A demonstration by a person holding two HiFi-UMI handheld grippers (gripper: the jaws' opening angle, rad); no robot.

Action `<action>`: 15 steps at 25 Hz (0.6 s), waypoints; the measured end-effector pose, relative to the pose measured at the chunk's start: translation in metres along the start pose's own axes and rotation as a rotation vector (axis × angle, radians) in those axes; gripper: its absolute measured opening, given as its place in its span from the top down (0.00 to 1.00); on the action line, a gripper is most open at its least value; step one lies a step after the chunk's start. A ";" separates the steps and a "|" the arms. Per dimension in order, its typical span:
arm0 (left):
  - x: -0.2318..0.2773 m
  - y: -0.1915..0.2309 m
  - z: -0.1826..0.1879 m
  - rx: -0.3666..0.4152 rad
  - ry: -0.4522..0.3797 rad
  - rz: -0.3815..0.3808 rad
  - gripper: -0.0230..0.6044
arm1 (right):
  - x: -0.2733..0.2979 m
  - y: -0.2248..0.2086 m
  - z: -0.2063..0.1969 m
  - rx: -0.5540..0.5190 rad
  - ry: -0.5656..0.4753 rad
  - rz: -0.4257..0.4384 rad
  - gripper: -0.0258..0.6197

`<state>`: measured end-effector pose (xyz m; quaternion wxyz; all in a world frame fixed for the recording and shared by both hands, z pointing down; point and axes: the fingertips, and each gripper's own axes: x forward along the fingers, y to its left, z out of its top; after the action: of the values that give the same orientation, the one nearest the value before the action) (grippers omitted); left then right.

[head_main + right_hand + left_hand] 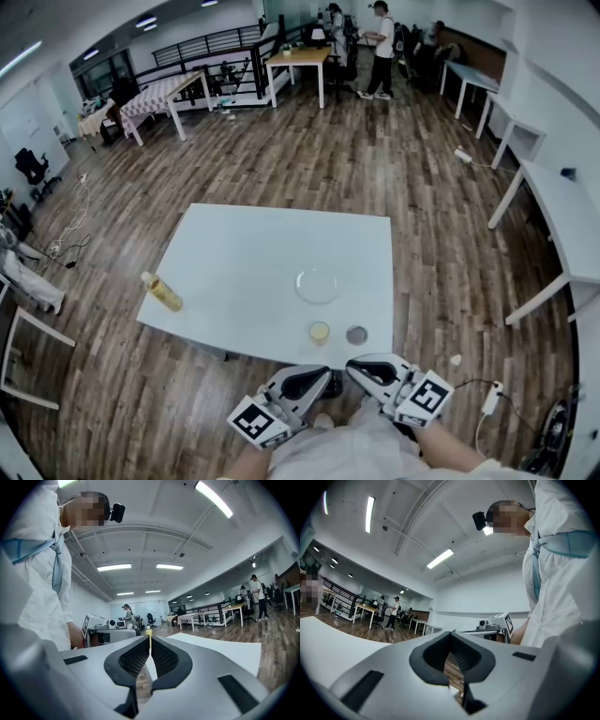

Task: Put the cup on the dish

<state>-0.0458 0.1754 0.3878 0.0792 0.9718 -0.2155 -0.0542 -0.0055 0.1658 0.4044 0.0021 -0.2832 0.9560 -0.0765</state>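
A small cup point(320, 332) of yellowish liquid stands near the front edge of the white table point(244, 262). The clear glass dish point(318, 285) lies just behind it, empty. Both grippers are held close to the person's body, below the table's front edge and apart from the cup. My left gripper point(326, 380) point(451, 633) is shut with nothing between its jaws. My right gripper point(355, 367) point(150, 638) is also shut and empty. Their tips point toward each other: the right gripper point(496, 622) shows in the left gripper view, the left gripper point(104, 631) in the right gripper view.
A yellow bottle point(161, 292) lies at the table's left edge. A small grey round lid point(356, 335) sits right of the cup. White desks point(562, 216) line the right wall. Wooden floor surrounds the table. People stand by a desk point(298, 58) far back.
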 end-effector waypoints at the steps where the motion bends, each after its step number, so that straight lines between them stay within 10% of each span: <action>1: -0.001 0.001 -0.001 -0.003 0.005 0.001 0.96 | 0.001 0.000 0.000 0.000 0.002 0.000 0.91; 15: 0.015 0.029 -0.004 -0.035 0.001 0.057 0.96 | 0.010 -0.032 0.002 -0.010 0.034 0.035 0.91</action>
<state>-0.0437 0.1438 0.3961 0.0980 0.9638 -0.2418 -0.0552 0.0037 0.1342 0.4077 -0.0143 -0.2652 0.9610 -0.0766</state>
